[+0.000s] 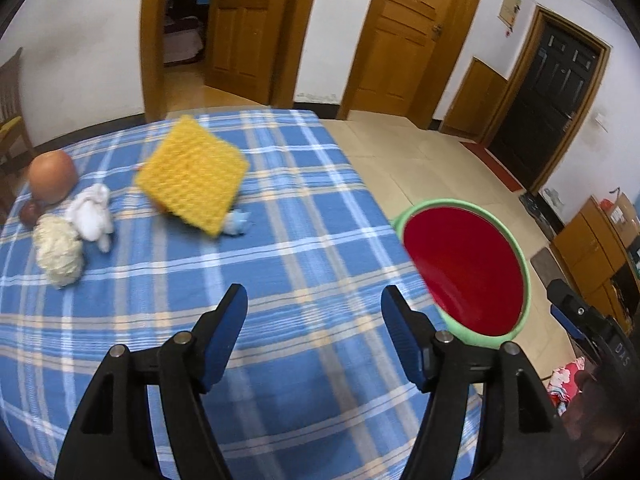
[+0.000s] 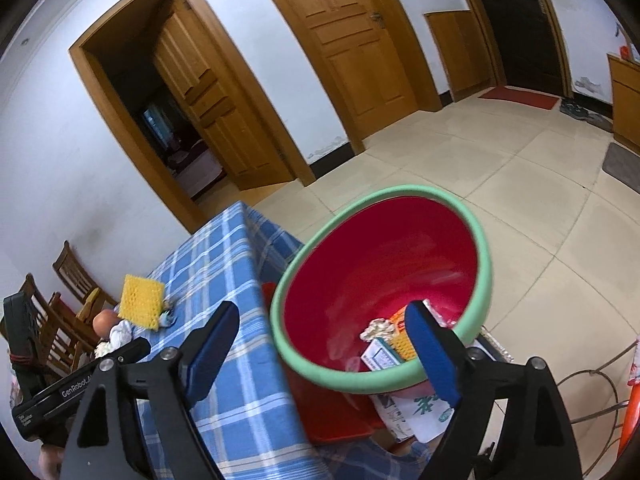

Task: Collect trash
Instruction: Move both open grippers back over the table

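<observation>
With several scraps already lying at the bottom of the red bin — a crumpled wad, a small printed box, something orange — and more litter waiting on the checked tablecloth, best to go on to the next pick: crumpled cream wad and white wad lying touching each other near the far left of the cloth, beside a brown egg-like ball, with a yellow sponge propped on a bluish scrap further in. Bin standing just off the table's edge, rim green, mouth tilted toward the cameras. Left gripper hanging over bare cloth, jaws parted about halfway and holding nothing; right gripper poised over the bin's near rim, jaws spread wide and likewise holding nothing. Worth sending the left claw to the wads, coming down steeply, straddling one wad only, closing gently on soft paper, keeping clear of the ball so as not to roll it, then carrying across to the bin's mouth before letting go
</observation>
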`<state>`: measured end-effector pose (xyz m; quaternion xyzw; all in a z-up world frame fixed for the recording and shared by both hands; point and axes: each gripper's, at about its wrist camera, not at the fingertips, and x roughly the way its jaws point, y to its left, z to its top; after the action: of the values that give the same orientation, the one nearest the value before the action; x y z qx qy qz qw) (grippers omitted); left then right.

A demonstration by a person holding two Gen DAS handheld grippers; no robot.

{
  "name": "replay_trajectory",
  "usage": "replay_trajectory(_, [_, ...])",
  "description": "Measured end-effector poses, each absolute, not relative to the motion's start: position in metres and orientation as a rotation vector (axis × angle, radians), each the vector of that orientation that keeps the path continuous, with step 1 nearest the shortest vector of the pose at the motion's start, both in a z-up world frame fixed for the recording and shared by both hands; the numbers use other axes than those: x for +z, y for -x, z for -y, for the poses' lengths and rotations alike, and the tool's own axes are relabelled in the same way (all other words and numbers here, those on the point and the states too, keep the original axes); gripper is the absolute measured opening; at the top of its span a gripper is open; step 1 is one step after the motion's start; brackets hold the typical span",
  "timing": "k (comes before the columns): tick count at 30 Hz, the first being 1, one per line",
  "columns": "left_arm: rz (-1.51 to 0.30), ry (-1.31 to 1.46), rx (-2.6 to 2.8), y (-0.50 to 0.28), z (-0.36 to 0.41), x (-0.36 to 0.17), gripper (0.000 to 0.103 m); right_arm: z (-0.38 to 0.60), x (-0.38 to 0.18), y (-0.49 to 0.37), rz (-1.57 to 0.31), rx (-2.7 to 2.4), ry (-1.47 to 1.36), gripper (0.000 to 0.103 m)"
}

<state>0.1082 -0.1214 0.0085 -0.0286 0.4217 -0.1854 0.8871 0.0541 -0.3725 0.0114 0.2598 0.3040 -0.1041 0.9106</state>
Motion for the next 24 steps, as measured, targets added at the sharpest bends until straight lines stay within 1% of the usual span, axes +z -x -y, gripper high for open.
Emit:
replay_trajectory(5, [-0.862,0.081,-0.338,-0.109,0.092,0.011,0.069,0.354,0.015,-0.063,-0.637,-0.182,-0.514,0.090])
replay_trajectory(7, [-0.856,0.090,-0.318,-0.109,0.080,0.012,0.069,0.347,0.015,-0.066,-0.642,-0.171,-0.507,0.094])
replay_trajectory(24, [-0.839,0.141,-0.117,-0.124,-0.008,0.005,0.069,0.301,0.006,-0.099,-0.705,-0.090,-0.471,0.097])
